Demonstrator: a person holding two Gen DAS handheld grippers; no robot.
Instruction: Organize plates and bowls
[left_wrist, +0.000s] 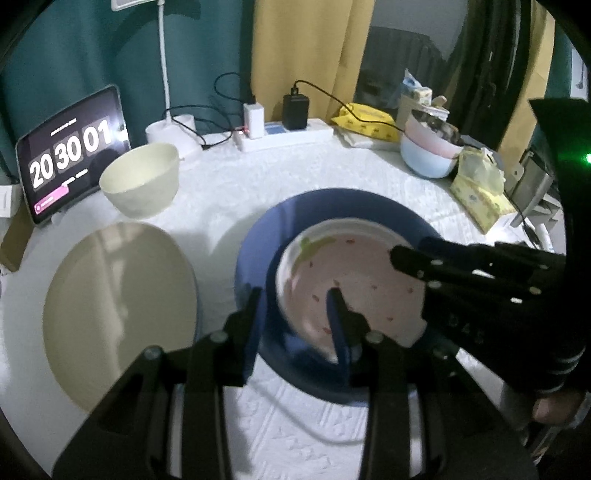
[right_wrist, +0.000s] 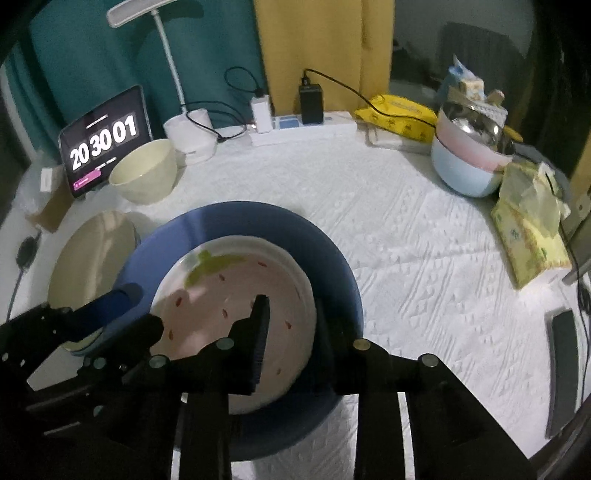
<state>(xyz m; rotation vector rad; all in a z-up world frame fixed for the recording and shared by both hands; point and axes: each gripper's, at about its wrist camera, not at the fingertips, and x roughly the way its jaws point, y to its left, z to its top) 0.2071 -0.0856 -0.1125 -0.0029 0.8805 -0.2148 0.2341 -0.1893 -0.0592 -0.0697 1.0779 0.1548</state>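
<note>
A pink strawberry-print plate (left_wrist: 354, 273) (right_wrist: 221, 295) lies inside a larger blue plate (left_wrist: 325, 206) (right_wrist: 332, 266) on the white tablecloth. My left gripper (left_wrist: 295, 317) straddles the near-left rims of both plates, one finger outside and one over the pink plate. My right gripper (right_wrist: 291, 325) straddles the right rims, also seen in the left wrist view (left_wrist: 406, 258). Neither visibly clamps. A cream plate (left_wrist: 118, 310) (right_wrist: 92, 254) lies to the left, a cream bowl (left_wrist: 142, 179) (right_wrist: 146, 175) behind it. Stacked pink and blue bowls (left_wrist: 428, 151) (right_wrist: 469, 162) stand at the back right.
A tablet clock (left_wrist: 70, 151) (right_wrist: 105, 138), lamp base (right_wrist: 192, 134), power strip with chargers and cables (left_wrist: 284, 133) (right_wrist: 303, 127) line the back. Yellow packets (left_wrist: 365, 122) (right_wrist: 402, 114) and a tissue pack (left_wrist: 480, 188) (right_wrist: 532, 229) sit at the right, a dark device (right_wrist: 563, 369) near the right edge.
</note>
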